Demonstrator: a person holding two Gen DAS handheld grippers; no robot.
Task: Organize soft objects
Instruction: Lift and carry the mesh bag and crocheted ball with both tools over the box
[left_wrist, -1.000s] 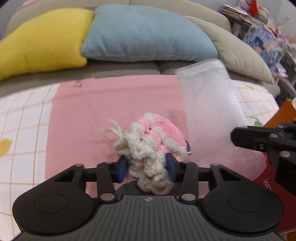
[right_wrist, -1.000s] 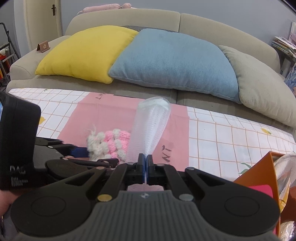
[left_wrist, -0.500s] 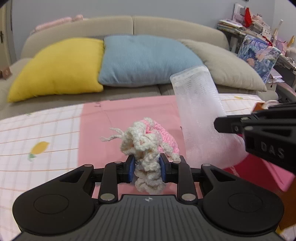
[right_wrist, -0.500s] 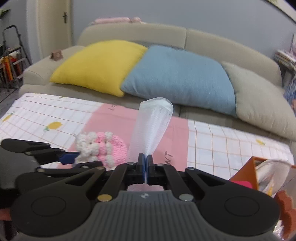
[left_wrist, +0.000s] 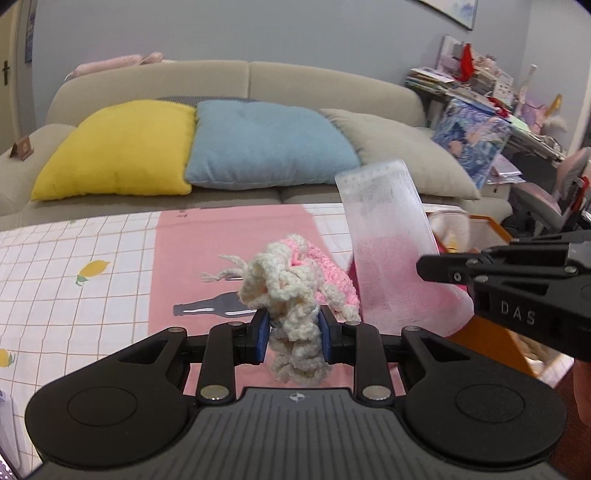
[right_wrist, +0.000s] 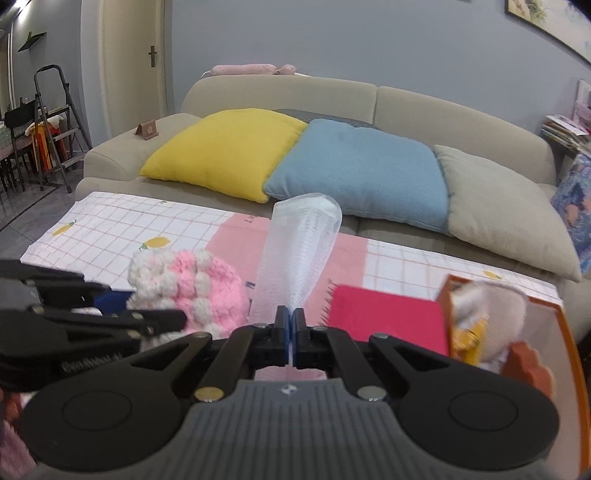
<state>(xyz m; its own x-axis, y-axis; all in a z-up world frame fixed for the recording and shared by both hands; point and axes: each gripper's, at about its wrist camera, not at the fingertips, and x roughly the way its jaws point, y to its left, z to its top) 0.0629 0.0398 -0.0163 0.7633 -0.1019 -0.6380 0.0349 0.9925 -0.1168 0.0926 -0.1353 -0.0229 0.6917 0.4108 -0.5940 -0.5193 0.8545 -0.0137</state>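
Crocheted hat (left_wrist: 295, 295) pinched in left gripper (left_wrist: 293, 332) – mesh sleeve (right_wrist: 295, 254) clamped in right gripper (right_wrist: 290, 332), both clear of tablecloth (left_wrist: 74, 280).

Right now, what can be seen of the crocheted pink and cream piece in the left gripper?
The crocheted piece is chunky soft yarn, pink in the body with bobbly cream edging and a loose cream strand trailing off to the side. It is bunched up and lifted clear of the pink cloth, pinched between the blue pads of the left gripper, with a cream fold drooping below them. Nothing else visibly touches it.
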